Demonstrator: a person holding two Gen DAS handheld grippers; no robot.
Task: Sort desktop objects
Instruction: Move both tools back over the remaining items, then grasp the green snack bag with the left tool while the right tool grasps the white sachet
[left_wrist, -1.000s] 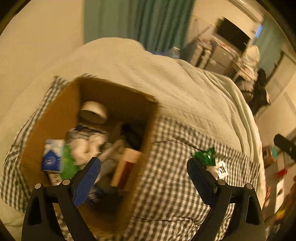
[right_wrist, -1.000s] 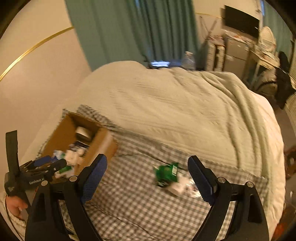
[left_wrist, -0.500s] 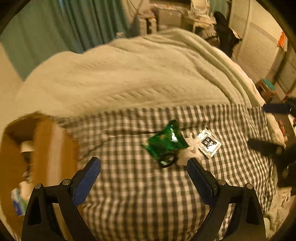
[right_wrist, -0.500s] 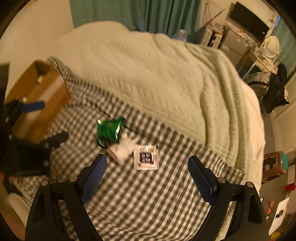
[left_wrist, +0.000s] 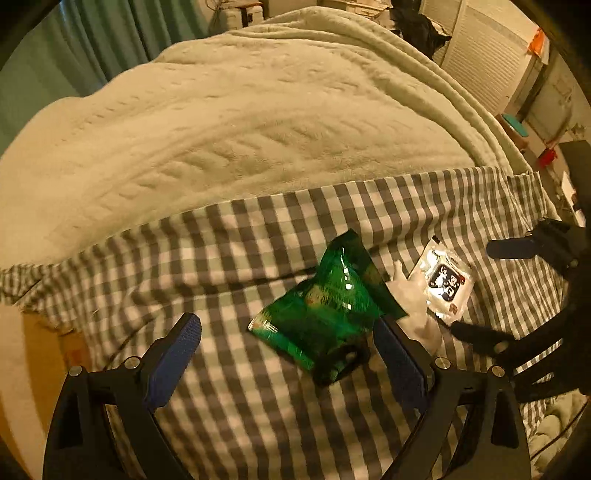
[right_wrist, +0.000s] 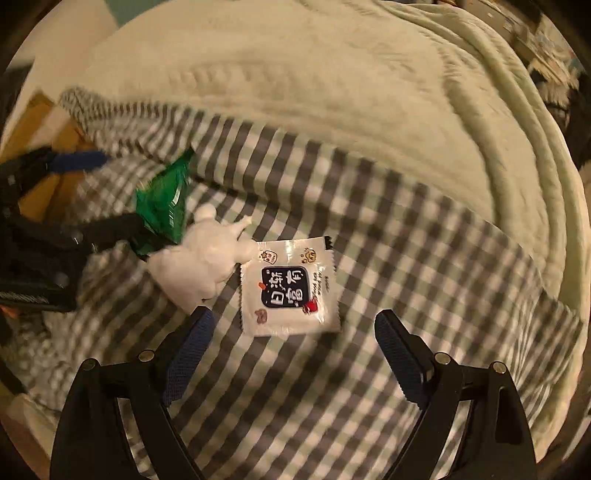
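A green snack bag lies on the grey checked cloth, just ahead of my open, empty left gripper. A white soft toy lies to its right, then a white sachet with a dark label. In the right wrist view my right gripper is open and empty, just short of the sachet. The toy and the green bag lie to its left. The left gripper's fingers touch the bag there.
The cardboard box sits at the cloth's left end; its wall shows in the left wrist view. A cream blanket covers the bed beyond the cloth. The right gripper shows at the right edge of the left wrist view.
My left gripper has swung from over the box to the green bag and closed in on it. My right gripper has come down close to the white sachet. Both stay open.
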